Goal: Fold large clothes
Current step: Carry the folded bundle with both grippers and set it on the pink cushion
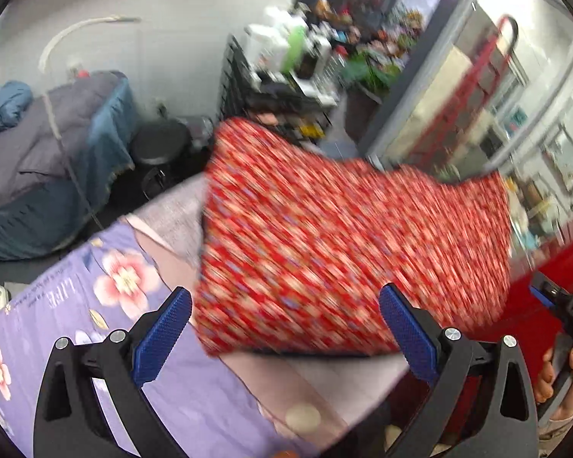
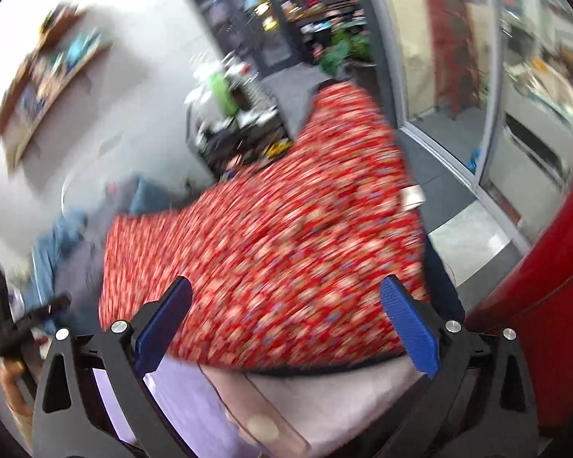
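Nearest the lens in my left wrist view, the left gripper [image 1: 285, 326] stands with its jaws spread wide, blue ribbed pads [image 1: 163, 337] apart and nothing between them; both pads hang clear above the bed surface. Just beyond them lies the task's thing, a red patterned garment [image 1: 343, 252], folded into a broad slab on a pale pink sheet [image 1: 336, 385], its near edge just past my fingertips and its far corners reaching toward the room behind. Left of the garment, a lilac flowered cover [image 1: 95, 305] spreads over the near left of the bed. At the right edge of this view my right hand [image 1: 561, 378] grips the black handle of the other tool. In my right wrist view, the right gripper [image 2: 285, 324] is likewise spread wide and empty, pads clear of the cloth, with the same red patterned garment [image 2: 271, 259] lying just ahead of it and the pale pink sheet [image 2: 343, 400] below its near edge. Both views are smeared by motion blur, so the garment's print cannot be read in detail. Farther off on the left stands a second bed with grey and blue bedding [image 1: 49, 160], then a black round stool [image 1: 160, 147], then a cluttered dark shelf [image 1: 286, 76] against the far wall, and a glass partition [image 2: 458, 133] at far right.
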Demonstrator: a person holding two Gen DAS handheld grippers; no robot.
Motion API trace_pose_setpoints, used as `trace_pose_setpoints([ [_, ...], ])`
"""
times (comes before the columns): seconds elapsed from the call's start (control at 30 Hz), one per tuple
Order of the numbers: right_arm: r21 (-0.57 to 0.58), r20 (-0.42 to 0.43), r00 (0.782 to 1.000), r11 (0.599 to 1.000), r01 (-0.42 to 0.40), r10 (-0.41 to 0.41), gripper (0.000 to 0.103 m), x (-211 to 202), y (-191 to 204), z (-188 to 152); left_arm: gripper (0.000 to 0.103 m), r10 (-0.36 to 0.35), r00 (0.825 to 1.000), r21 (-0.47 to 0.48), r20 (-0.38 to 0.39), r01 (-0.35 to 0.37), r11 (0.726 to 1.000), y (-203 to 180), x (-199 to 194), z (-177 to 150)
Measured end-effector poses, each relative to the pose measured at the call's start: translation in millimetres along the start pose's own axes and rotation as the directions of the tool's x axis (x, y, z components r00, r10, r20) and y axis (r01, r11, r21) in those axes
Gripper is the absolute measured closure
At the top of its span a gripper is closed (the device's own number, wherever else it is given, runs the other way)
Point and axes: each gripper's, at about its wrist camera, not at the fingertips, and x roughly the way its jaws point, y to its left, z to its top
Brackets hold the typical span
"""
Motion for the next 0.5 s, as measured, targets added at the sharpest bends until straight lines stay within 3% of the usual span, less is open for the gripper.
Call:
trace_pose_setpoints([
  [0.1, -0.127, -0.059, 0.995, 0.990, 0.070, -0.078, 0.006, 0, 36, -9, 0.006, 0.030, 0.999, 0.076, -0.035, -0.027, 0.997, -31, 5, -7],
  [0.23, -0.299, -0.055, 0.973, 0.934, 0.196, -0.222, 0.006, 2, 71, -32, 0.006, 0.085, 0.996, 0.171, -0.036, -0.078, 0.982, -61, 7, -19],
  [0.37, -0.316, -0.072, 0.963, 0.922, 0.224, -0.258, 0.006, 8, 73, -41, 0.006, 0.158, 0.987, 0.222, -0.038, -0.146, 0.964, -80, 13, -28],
  [0.5, -0.296, -0.096, 0.961, 0.929, 0.222, -0.261, 0.006, 12, 71, -45, 0.006, 0.165, 0.985, 0.253, -0.054, -0.146, 0.956, -90, 18, -35],
])
